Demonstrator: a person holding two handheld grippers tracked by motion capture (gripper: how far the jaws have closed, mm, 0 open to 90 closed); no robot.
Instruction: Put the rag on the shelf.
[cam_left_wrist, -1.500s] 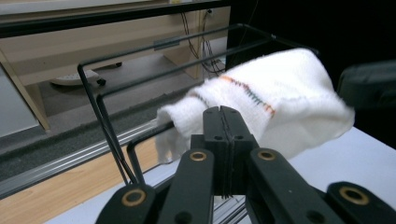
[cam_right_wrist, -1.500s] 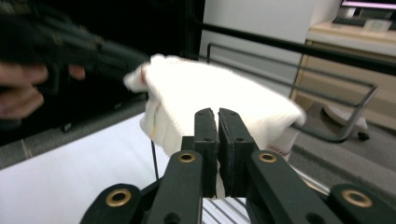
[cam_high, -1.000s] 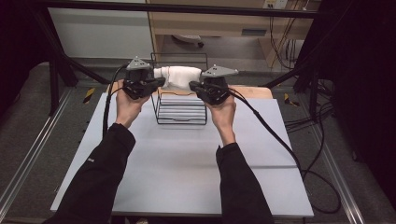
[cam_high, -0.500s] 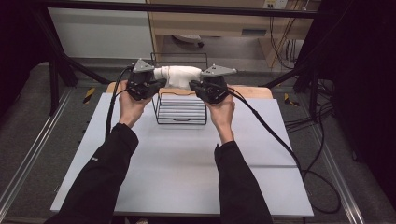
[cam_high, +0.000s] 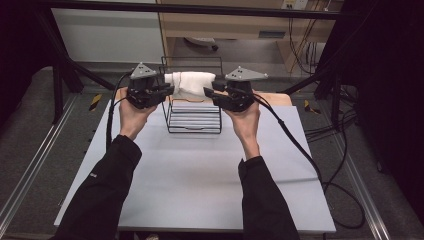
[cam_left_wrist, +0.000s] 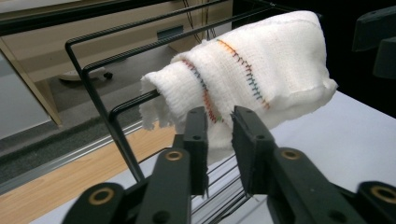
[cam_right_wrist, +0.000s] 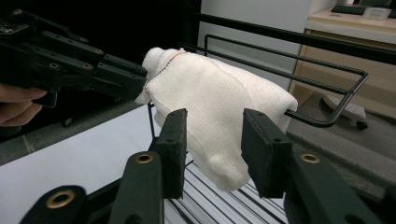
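White cloth (cam_high: 190, 84) draped over the top bars of the black wire rack (cam_high: 194, 115) at the far side of the worktop (cam_high: 200, 180). Left tongs (cam_high: 167, 90) at the cloth's left end, spread, a fold hanging between the jaws. Right tongs (cam_high: 210, 93) at the other end, also spread, cloth just beyond them.

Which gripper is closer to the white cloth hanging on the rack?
Left, though barely. The left gripper has its open jaws around the white cloth's hanging edge. The right gripper stands open at the other end, the cloth just beyond its jaws.
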